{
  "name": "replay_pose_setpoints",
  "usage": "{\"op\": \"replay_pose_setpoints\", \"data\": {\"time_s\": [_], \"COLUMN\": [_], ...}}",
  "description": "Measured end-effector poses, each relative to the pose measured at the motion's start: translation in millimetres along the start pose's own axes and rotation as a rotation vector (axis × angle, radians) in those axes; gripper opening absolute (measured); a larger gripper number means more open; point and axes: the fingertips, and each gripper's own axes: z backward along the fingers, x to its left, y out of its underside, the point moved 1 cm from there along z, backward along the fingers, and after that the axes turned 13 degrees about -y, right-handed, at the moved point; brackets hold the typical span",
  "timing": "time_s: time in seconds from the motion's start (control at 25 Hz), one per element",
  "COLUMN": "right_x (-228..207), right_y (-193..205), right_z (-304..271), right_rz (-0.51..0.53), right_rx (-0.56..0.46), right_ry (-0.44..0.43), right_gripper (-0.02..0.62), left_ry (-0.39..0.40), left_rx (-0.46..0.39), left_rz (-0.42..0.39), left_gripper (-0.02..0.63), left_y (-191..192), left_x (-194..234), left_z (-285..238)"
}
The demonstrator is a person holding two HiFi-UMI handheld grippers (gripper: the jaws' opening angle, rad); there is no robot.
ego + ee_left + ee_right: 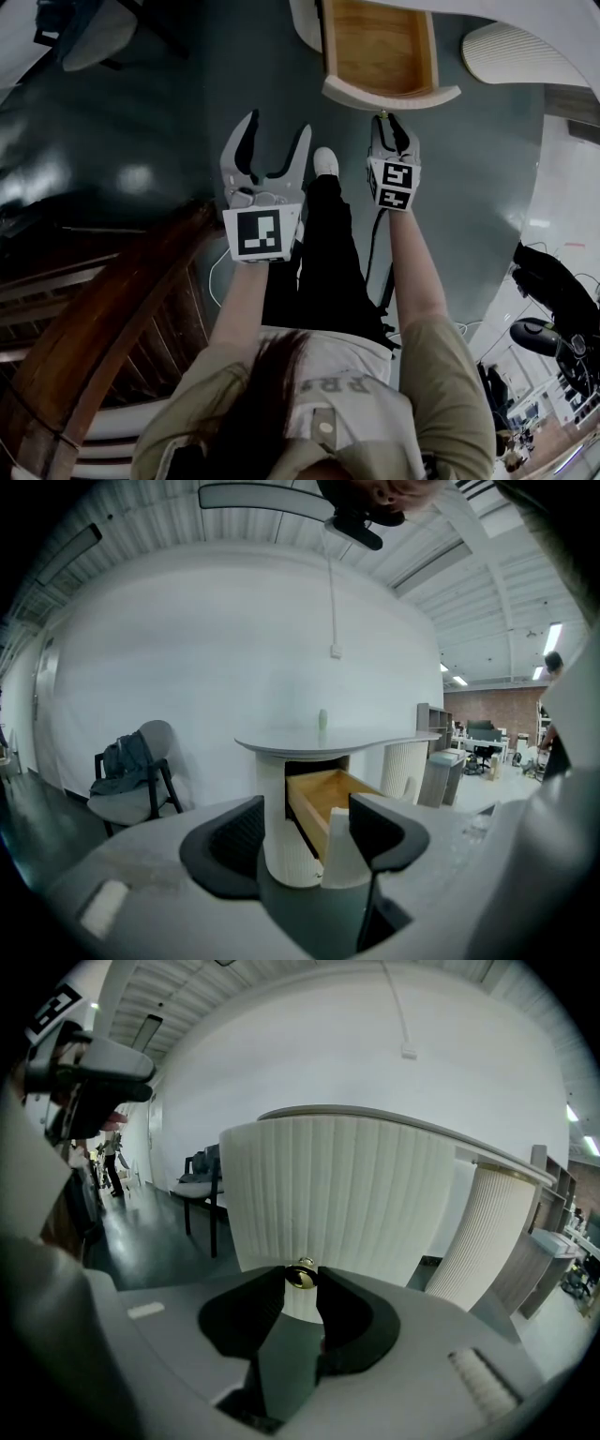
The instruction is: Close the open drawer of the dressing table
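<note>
The dressing table's drawer (380, 47) stands pulled out, its bare wooden inside showing in the head view. Its white ribbed front (337, 1194) carries a small brass knob (300, 1276). My right gripper (300, 1285) is at that front with both dark pads against the knob, shut on it. In the head view the right gripper (386, 120) touches the drawer's curved front edge. My left gripper (277, 131) hangs open in the air to the left, short of the drawer, holding nothing. From the left gripper view the open drawer (323, 799) shows beyond the wide jaws of the left gripper (305, 832).
A small vase (322, 719) stands on the tabletop (366, 738). A chair with clothes (141, 780) sits left of the table. A white ribbed column (487, 1241) stands to the right. Dark wooden furniture (112, 309) lies at my left. A shoe (325, 161) is on the floor between the grippers.
</note>
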Motion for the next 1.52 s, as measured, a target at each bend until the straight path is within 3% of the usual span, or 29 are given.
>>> {"op": "replay_pose_setpoints", "data": {"time_s": [0.8, 1.52], "right_x": [-13, -30], "right_y": [-16, -36], "right_z": [-20, -45], "right_rz": [-0.011, -0.024], "right_rx": [-0.032, -0.048], "right_ry": [0.015, 0.009], "right_gripper": [0.110, 0.110], "left_ry": [-0.008, 0.002], "left_rx": [0.000, 0.017], "left_rz": [0.001, -0.061], "left_gripper": [0.289, 0.290], "left_y": [11, 25], "left_x": [1, -3], "left_z": [-7, -19]}}
